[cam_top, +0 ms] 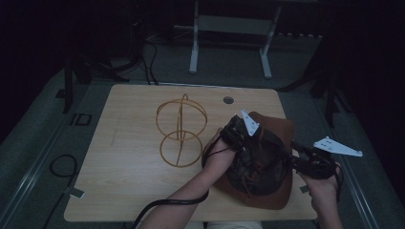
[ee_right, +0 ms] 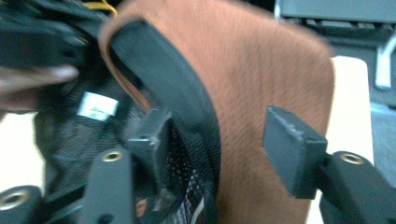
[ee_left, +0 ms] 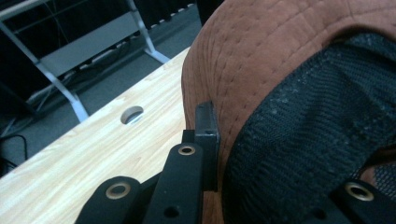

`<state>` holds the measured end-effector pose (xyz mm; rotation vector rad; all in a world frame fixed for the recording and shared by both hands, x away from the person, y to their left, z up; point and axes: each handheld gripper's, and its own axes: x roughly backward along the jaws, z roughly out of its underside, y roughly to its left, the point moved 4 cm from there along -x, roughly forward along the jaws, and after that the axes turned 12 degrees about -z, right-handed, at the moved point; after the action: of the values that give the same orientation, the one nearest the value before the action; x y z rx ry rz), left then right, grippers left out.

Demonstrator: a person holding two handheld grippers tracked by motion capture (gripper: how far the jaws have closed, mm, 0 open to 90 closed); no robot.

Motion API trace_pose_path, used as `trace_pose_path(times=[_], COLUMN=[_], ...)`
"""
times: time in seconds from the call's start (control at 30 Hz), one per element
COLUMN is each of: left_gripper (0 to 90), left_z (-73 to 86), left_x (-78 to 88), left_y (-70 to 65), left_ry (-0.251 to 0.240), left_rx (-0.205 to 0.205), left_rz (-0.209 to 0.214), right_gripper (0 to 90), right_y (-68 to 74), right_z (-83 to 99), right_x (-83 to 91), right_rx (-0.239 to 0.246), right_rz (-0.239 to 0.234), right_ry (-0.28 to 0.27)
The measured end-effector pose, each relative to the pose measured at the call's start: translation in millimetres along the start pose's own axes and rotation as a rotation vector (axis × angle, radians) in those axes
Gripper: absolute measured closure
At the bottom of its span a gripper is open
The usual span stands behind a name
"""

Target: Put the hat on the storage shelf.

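Wooden table (cam_top: 133,191): left hand-held gripper (cam_top: 237,131) clamps brown hat (cam_top: 282,129); right hand-held gripper (ee_right: 212,140) wide, brim between jaws.

A gold wire frame (cam_top: 181,131) of crossed hoops stands on the light wooden table (cam_top: 129,181), left of centre. A round cable hole (cam_top: 228,100) sits near the far edge. Beyond, a grey metal stand (cam_top: 229,28) rests on the floor.

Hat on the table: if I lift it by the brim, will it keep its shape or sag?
Probably sags: the hat looks like soft stitched cloth with a mesh lining, no stiff frame. It likely weighs little. The left gripper is shut on the brim, and the cloth seems unlikely to slip.
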<state>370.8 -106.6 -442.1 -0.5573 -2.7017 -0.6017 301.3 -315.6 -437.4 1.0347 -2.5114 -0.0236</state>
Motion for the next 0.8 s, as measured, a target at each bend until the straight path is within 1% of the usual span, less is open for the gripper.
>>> trace_pose_path(times=[0.07,0.1,0.13,0.17,0.2,0.27,0.3,0.33,0.37,0.4,0.43,0.5,0.53,0.57,0.6,0.63,0.67,0.73,0.77,0.8], left_gripper=[86.8,86.7,86.7,86.7,86.7,86.7,86.7,86.6,86.7,86.6,86.6,86.6,86.6,86.6,86.5,86.5,86.5,86.5,86.5,86.5], left_z=[1.8,2.9,4.3,5.7,6.8,9.6,11.0,11.8,12.9,13.9,14.9,16.7,17.7,18.4,19.2,20.0,20.8,23.1,24.3,25.7], left_x=[1.8,3.1,5.1,7.3,10.4,17.8,22.5,25.6,29.7,34.4,38.8,46.8,50.6,54.3,58.4,62.1,66.7,74.5,78.9,82.5], left_y=[3.1,4.7,6.1,7.2,7.7,9.6,11.0,11.7,12.6,13.5,14.1,16.0,17.1,18.4,19.7,21.4,22.5,25.8,28.0,30.5], left_ry=[-0.010,-0.013,-0.017,-0.018,-0.039,-0.054,-0.073,-0.078,-0.090,-0.108,-0.116,-0.125,-0.124,-0.131,-0.140,-0.146,-0.166,-0.188,-0.220,-0.239], left_rx=[0.005,0.015,0.016,0.015,0.016,-0.004,0.004,0.007,0.001,-0.002,-0.006,-0.020,-0.031,-0.039,-0.036,-0.044,-0.056,-0.074,-0.083,-0.084], left_rz=[0.001,0.019,0.026,0.034,0.059,0.072,0.105,0.112,0.128,0.155,0.167,0.207,0.218,0.240,0.270,0.287,0.311,0.336,0.362,0.376], right_gripper=[40.6,40.9,41.5,42.0,42.2,42.4,42.6,43.6,43.7,43.7,42.4,43.9,44.6,44.8,45.9,46.1,46.2,46.5,46.8,47.1], right_y=[-1.6,-4.3,-8.0,-13.0,-18.5,-29.9,-35.3,-41.8,-45.4,-49.7,-52.7,-55.8,-56.5,-56.5,-56.0,-54.7,-52.6,-47.1,-44.0,-41.5], right_z=[-3.3,-4.6,-5.2,-5.1,-4.3,-0.8,1.8,5.6,8.0,11.2,14.6,19.5,21.3,22.7,23.6,24.2,24.3,23.8,23.5,23.2], right_x=[12.2,18.4,23.9,28.6,32.6,38.1,39.7,41.1,41.3,40.9,40.5,38.0,36.2,33.6,31.1,28.4,25.5,19.8,16.6,13.4], right_rx=[0.019,0.020,0.016,0.012,0.008,-0.001,-0.005,-0.016,-0.026,-0.036,-0.038,-0.046,-0.047,-0.049,-0.050,-0.049,-0.041,-0.026,-0.022,-0.018], right_rz=[0.024,0.030,0.041,0.059,0.069,0.095,0.103,0.109,0.108,0.102,0.090,0.077,0.072,0.060,0.045,0.035,0.022,0.001,-0.014,-0.022], right_ry=[-0.011,-0.019,-0.024,-0.024,-0.022,-0.013,-0.003,0.006,0.010,0.015,0.023,0.036,0.040,0.045,0.047,0.052,0.061,0.073,0.082,0.092])
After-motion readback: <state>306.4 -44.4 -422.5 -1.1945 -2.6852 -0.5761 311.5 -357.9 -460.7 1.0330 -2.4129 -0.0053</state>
